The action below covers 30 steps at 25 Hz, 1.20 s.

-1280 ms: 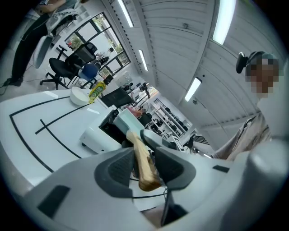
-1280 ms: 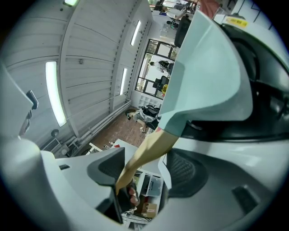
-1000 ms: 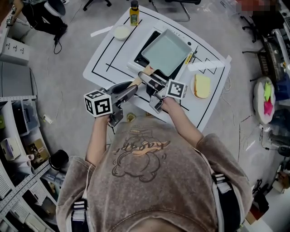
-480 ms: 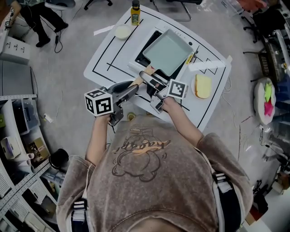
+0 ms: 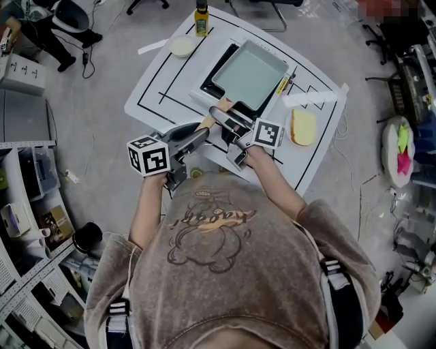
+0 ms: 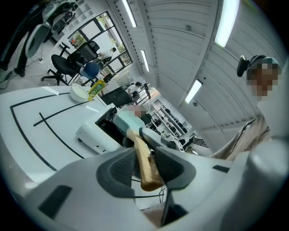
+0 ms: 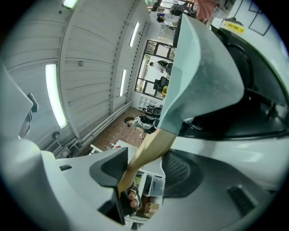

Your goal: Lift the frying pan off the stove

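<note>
A pale green rectangular frying pan (image 5: 249, 71) hangs over the white stove (image 5: 207, 87) with its black top. In the right gripper view a gap shows between the pan (image 7: 203, 76) and the stove top (image 7: 253, 113). The pan's wooden handle (image 5: 206, 123) points toward me. My left gripper (image 5: 203, 133) is shut on the handle (image 6: 143, 160) near its end. My right gripper (image 5: 220, 116) comes across from the right and is shut on the same handle (image 7: 149, 151), closer to the pan.
The stove stands on a white table (image 5: 163, 82) marked with black lines. A yellow bottle (image 5: 200, 19) and a white bowl (image 5: 182, 47) stand at the far left corner. A slice of bread (image 5: 304, 127) lies to the right. Shelves line the left side of the room.
The pan has shifted a little away from me and its far side has risen over the stove. Both grippers have kept their hold on the handle.
</note>
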Available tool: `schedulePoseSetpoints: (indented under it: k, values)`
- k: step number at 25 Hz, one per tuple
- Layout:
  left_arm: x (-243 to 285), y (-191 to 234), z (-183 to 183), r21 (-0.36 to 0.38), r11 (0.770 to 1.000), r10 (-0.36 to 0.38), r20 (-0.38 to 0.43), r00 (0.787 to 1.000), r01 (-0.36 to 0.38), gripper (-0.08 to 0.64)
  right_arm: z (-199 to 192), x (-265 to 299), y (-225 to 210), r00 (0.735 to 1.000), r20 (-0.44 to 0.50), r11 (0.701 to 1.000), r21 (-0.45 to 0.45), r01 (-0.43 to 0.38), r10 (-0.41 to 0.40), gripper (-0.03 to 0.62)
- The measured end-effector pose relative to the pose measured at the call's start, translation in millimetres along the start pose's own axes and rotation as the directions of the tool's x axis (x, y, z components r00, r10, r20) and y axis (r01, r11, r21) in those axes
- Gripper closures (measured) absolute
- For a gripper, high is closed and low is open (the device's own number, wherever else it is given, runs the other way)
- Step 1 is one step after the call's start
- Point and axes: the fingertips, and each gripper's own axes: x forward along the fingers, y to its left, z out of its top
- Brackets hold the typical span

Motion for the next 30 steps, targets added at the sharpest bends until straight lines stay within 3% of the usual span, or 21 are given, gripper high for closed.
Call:
schedulePoseSetpoints:
  k: [12, 24, 30]
  values:
    - [-1.1, -26.2, -2.8, 0.036, 0.999, -0.023, 0.032, 0.999, 0.022, 0.423, -0.1, -17.7, 27.7, 0.997, 0.019, 0.997, -0.020, -0.079, 0.080, 0.357]
    - [11.0, -58.4, -22.5, 0.071, 0.994, -0.085, -0.016, 0.996, 0.086, 0.424, -4.4, -62.1, 37.1, 0.995, 0.089, 0.998, -0.032, -0.051, 0.054, 0.357]
    - [28.7, -72.5, -33.8, 0.081, 0.987, -0.135, -0.062, 0.989, 0.140, 0.423, -0.6, -93.2, 26.2, 0.988, 0.151, 0.999, -0.030, 0.011, -0.006, 0.357]
